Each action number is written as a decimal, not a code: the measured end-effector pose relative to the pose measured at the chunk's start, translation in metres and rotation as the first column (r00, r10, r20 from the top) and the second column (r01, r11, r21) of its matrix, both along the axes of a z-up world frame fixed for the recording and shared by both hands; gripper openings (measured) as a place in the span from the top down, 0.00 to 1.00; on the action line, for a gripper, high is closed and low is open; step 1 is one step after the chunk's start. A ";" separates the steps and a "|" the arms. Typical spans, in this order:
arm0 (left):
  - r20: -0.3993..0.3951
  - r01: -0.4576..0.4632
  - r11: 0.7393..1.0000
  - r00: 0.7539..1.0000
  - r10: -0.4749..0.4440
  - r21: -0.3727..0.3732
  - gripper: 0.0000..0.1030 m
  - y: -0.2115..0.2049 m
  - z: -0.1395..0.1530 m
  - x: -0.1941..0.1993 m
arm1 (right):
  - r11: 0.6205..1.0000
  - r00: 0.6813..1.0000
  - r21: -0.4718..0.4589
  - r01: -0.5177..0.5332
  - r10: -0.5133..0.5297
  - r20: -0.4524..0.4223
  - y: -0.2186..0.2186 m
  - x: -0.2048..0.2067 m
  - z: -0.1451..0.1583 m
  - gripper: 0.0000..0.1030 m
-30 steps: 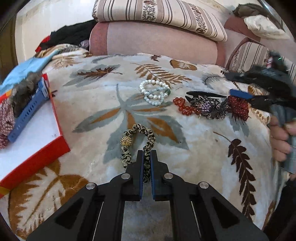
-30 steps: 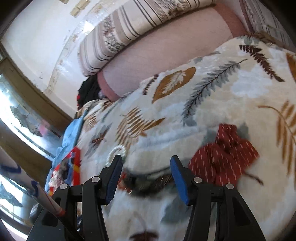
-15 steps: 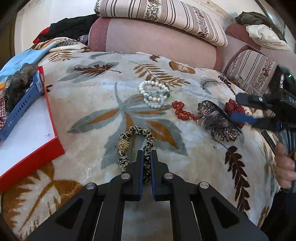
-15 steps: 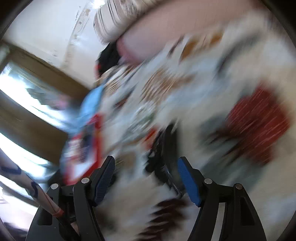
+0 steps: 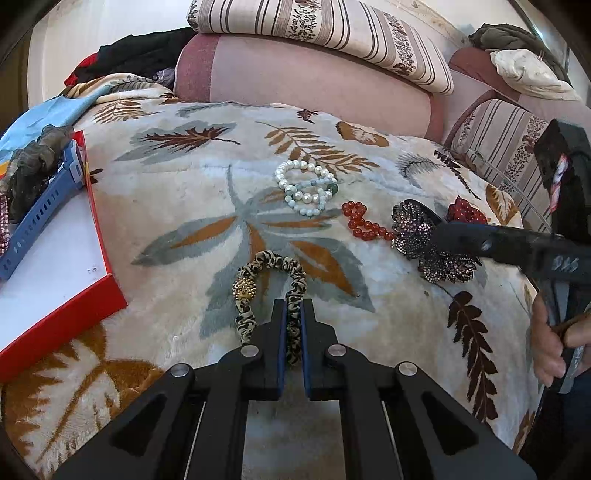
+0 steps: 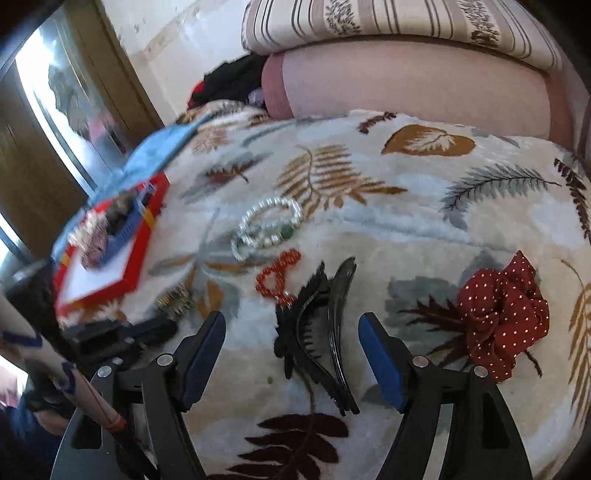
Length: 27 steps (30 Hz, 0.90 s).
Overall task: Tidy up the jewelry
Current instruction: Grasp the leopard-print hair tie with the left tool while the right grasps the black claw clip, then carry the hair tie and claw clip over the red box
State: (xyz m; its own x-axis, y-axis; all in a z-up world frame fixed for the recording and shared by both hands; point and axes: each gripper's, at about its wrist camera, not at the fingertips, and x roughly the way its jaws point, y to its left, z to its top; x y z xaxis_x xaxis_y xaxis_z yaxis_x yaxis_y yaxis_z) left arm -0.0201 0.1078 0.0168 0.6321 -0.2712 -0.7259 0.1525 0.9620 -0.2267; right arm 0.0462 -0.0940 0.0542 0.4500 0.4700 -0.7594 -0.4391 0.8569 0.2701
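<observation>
My left gripper (image 5: pixel 293 308) is shut on a leopard-print scrunchie (image 5: pixel 258 266) with a gold bead, which lies on the leaf-patterned blanket (image 5: pixel 177 206). My right gripper (image 6: pixel 291 325) is open, one finger on each side of a black rhinestone hair clip (image 6: pixel 317 332), which also shows in the left wrist view (image 5: pixel 417 229). Pearl bracelets (image 5: pixel 304 186), a red bead bracelet (image 5: pixel 364 221) and a red dotted scrunchie (image 6: pixel 502 314) lie nearby. A red-rimmed box (image 5: pixel 66 317) at the left holds a blue watch strap (image 5: pixel 40 210).
A pink bolster (image 5: pixel 303 77) and striped cushions (image 5: pixel 332 26) bound the far side. Dark clothes (image 5: pixel 140 55) and a blue cloth (image 5: pixel 48 114) lie at the far left. A door frame (image 6: pixel 48 155) shows in the right wrist view.
My right gripper swung round and came down over the black hair clip, still open. My left gripper stayed shut on the leopard scrunchie with little movement.
</observation>
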 end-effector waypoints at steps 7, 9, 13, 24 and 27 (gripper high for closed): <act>0.002 0.003 1.000 1.000 -0.003 0.009 0.94 -0.002 0.002 0.000 | 0.992 1.000 -0.125 -0.019 0.019 0.000 0.015 0.000 -0.018 0.57; 0.005 0.005 1.000 1.000 -0.005 0.007 0.94 -0.002 0.002 -0.001 | 0.988 1.000 -0.154 -0.016 0.018 0.010 0.017 -0.001 -0.020 0.64; 0.019 0.011 1.000 1.000 -0.011 -0.007 0.94 -0.003 0.005 -0.001 | 0.994 1.000 -0.110 0.004 -0.003 0.002 0.008 0.001 -0.015 0.64; 0.084 0.003 1.000 0.996 -0.002 -0.018 0.94 -0.003 0.017 -0.008 | 0.995 0.996 0.065 0.076 -0.079 0.048 -0.012 -0.011 0.016 0.64; 0.111 -0.016 1.000 0.994 0.016 -0.005 0.94 -0.004 0.025 -0.013 | 0.989 0.993 0.120 0.092 -0.100 0.064 -0.016 -0.019 0.026 0.64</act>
State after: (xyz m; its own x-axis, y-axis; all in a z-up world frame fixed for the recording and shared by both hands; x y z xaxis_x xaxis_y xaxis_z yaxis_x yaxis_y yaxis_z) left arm -0.0335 0.1042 0.0415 0.7128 -0.2632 -0.6501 0.1616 0.9636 -0.2129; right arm 0.0273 -0.1097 0.0801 0.5473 0.5054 -0.6671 -0.3779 0.8604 0.3419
